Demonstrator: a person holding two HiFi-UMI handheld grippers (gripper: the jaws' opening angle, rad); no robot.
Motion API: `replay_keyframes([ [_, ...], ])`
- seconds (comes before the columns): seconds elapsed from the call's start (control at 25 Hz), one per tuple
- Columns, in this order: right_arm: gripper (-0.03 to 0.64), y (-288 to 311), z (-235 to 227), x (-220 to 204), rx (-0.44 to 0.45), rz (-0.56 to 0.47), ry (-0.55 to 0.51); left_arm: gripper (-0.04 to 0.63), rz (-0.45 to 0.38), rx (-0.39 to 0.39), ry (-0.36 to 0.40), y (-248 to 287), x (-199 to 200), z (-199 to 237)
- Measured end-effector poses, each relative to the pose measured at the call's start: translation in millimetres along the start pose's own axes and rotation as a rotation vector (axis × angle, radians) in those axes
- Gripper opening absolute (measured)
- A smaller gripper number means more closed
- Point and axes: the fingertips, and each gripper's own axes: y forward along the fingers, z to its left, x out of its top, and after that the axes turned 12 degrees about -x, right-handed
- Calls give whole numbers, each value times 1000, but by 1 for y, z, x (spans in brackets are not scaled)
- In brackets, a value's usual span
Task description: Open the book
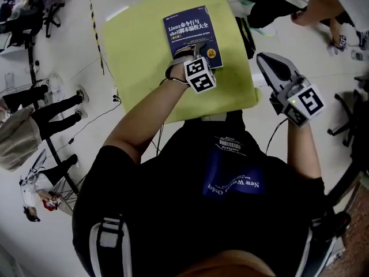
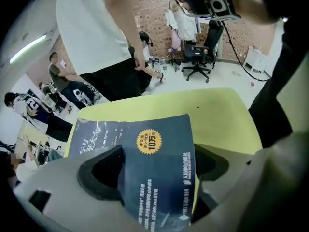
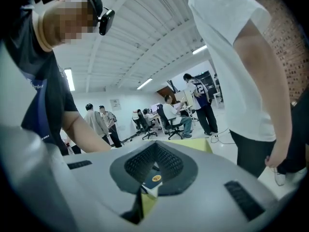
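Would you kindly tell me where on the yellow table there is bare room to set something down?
The widest bare patch lies between the book and the table's left edge. The near right corner is free too. The left gripper crowds the book's near end.

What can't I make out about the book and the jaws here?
Head view: the left gripper covers a near corner of the book.
Left gripper view: whether its open jaws touch the book is unclear; the gripper's body cuts off its near edge.
Right gripper view: the right gripper, jaws shut, hides all but a sliver of the book.
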Motion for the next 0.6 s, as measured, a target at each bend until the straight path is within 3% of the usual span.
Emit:
replay_keyframes([
  [0.16,-14,1,-1,-1,-7,7,7,443,14,-14,5,-1,0,0],
  [0.36,-14,-18,-19,-3,-13,3,28,382,5,-70,-3,3,22,-11],
  [0.6,-14,-4,1,-2,-18,12,15,313,-40,-141,-29,-14,0,-9],
])
